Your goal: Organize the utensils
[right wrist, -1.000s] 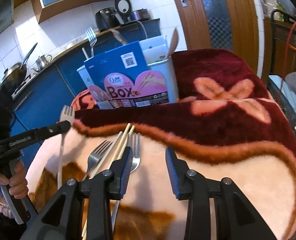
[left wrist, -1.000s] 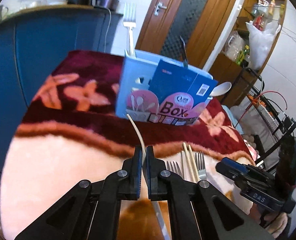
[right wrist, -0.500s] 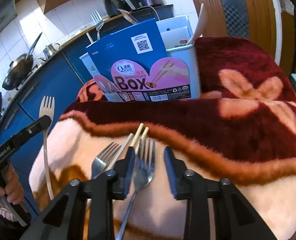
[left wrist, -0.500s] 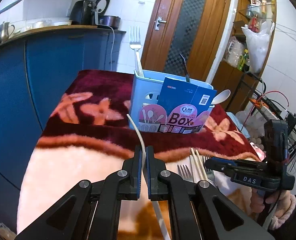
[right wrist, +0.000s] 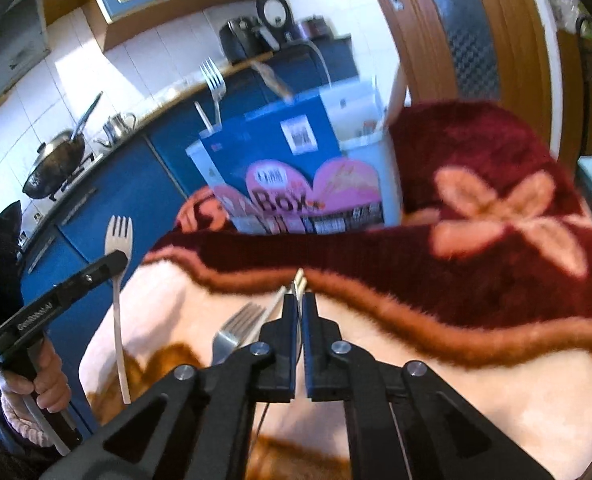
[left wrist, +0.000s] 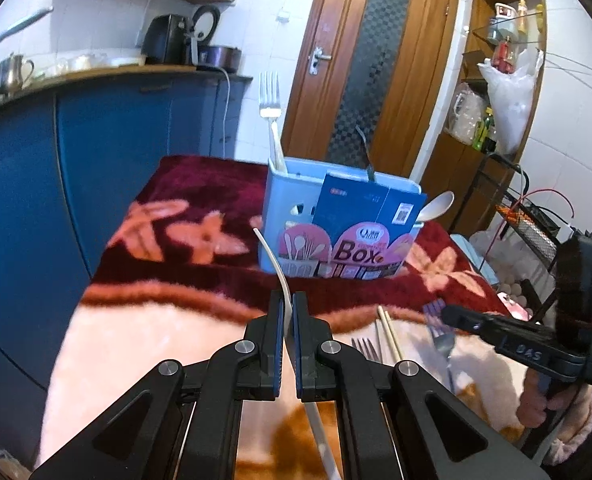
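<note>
My left gripper [left wrist: 287, 312] is clamped on a cream plastic fork [left wrist: 273, 264]. Its thin handle runs between the blue pads, and in the right wrist view its tines [right wrist: 119, 232] point up, held above the near left edge of the fleece.

My right gripper [right wrist: 300, 312] has its jaws pinched nearly together on a steel fork with a slim handle [left wrist: 442, 340]. From the left camera that fork hangs tilted off the blanket, tines up toward the maroon band. In my own right view the picture is smeared and I only catch a sliver of metal between the pads.

The plush blanket in maroon, cream and orange with peach flowers [left wrist: 175, 320] covers the whole table. On its cream part lie a pair of pale wooden chopsticks [left wrist: 390, 334] and, just left of them, a second steel fork [left wrist: 366, 350], both flat.

Further back on the maroon part stands the light blue plastic utensil caddy [left wrist: 283, 200], upright, with a blue and pink cardboard sleeve printed "Box" [left wrist: 360, 236] across its front. A white-handled fork [left wrist: 269, 108] stands in its left compartment, a white spoon [left wrist: 438, 206] leans out on the right, and a dark utensil [left wrist: 366, 152] pokes up in the middle.
</note>
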### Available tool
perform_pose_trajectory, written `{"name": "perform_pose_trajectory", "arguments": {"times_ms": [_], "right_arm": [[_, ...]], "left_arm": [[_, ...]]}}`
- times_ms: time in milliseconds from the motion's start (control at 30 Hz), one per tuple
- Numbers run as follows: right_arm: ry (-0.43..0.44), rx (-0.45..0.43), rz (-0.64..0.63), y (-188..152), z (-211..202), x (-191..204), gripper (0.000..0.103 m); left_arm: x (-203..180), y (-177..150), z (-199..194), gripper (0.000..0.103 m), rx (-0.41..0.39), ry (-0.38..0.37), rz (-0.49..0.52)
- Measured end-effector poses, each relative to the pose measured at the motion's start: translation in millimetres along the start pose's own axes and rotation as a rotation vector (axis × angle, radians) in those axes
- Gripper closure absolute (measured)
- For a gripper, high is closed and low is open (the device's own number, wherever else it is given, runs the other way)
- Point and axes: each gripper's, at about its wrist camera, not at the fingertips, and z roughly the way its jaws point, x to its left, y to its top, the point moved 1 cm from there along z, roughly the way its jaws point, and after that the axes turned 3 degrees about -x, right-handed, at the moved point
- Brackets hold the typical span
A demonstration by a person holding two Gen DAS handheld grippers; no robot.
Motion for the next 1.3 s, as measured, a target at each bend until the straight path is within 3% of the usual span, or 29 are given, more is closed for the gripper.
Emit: {"name": "perform_pose_trajectory", "arguments": {"times_ms": [567, 1100, 1300], "right_arm": [[-0.227, -0.375, -0.146, 36, -68, 23, 0.100], [-0.313, -0.528, -0.207, 99, -81, 20, 0.100], [-0.329, -0.563, -0.223, 121, -75, 17, 0.100]], "left_arm": [[-13, 53, -5, 0.099, -0.184, 0.043, 0.028], [-24, 145, 27, 0.099, -0.436, 0.149, 0.048], [-35, 156, 59, 0.099, -0.479, 0.179, 0.085]]}}
